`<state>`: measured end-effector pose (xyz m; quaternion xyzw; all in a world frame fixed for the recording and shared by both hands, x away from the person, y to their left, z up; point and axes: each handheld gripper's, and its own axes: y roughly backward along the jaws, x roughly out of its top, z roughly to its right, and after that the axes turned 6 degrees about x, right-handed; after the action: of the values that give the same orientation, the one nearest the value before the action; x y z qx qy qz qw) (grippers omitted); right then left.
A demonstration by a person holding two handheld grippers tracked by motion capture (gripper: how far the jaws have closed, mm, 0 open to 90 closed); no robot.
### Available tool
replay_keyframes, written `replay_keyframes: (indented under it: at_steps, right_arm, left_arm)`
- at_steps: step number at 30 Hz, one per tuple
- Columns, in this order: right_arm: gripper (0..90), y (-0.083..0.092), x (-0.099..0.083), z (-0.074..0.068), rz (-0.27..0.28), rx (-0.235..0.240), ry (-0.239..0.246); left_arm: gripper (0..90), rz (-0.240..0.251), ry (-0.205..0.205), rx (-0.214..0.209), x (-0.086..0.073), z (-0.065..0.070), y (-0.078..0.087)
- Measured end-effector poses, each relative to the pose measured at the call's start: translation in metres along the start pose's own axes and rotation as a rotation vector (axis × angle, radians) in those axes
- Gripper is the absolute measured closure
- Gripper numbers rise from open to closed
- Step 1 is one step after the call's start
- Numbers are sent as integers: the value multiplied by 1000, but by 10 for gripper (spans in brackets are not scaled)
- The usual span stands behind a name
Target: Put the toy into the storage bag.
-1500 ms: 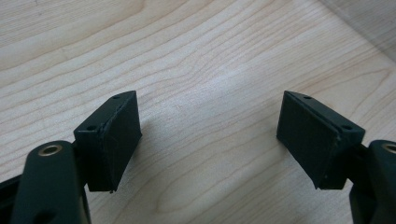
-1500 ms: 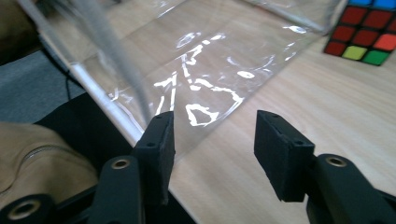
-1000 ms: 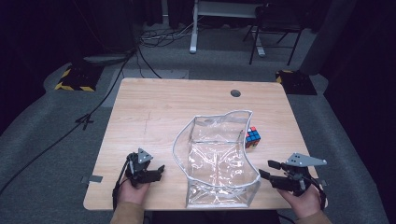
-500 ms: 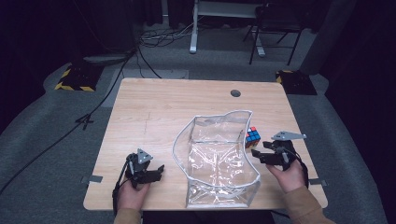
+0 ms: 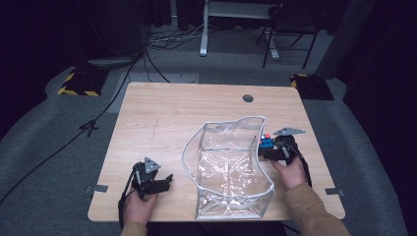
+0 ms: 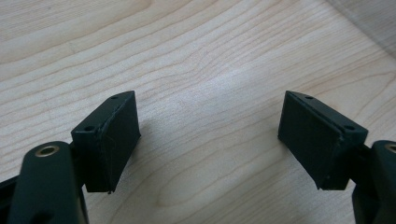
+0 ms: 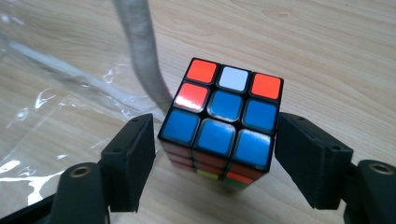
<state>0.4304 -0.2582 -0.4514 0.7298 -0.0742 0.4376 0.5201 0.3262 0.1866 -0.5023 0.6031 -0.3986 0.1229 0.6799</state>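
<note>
A Rubik's cube [image 5: 266, 142] with a mostly blue top [image 7: 224, 116] sits on the wooden table [image 5: 172, 113], right beside the right edge of a clear plastic bag [image 5: 228, 172]. My right gripper [image 5: 267, 150] [image 7: 215, 123] stands around the cube. Its jaws have just been opening, and each pad keeps a narrow gap from the cube's side. The bag's grey rim [image 7: 140, 51] curves past just left of the cube. Near the table's front left, my left gripper [image 5: 168, 181] [image 6: 208, 121] rests open over bare wood, with nothing between its pads.
The bag lies open and crumpled across the middle front of the table. A round cable hole [image 5: 248, 98] sits near the far edge. Beyond the table are a desk frame [image 5: 204, 29], a chair [image 5: 290, 29], floor cables and a striped block [image 5: 78, 81].
My right gripper has moved from the table's right front edge leftward and away from the person, up to the cube, and its jaws stand wider. The left gripper has stayed put.
</note>
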Motion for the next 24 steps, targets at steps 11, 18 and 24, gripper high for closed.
replay_keyframes:
  at_steps: [11,18,24]
  right_arm:
    - [282,-15,7,-2,-49,-57,-24]
    - [339,-6,3,8,-73,-45,-14]
    - [338,25,-24,5,-109,-3,13]
  left_arm:
    - [207,0,0,8,1,0,0]
    - [207,-1,-2,4,1,0,-1]
    - [205,-2,3,1,2,0,-1]
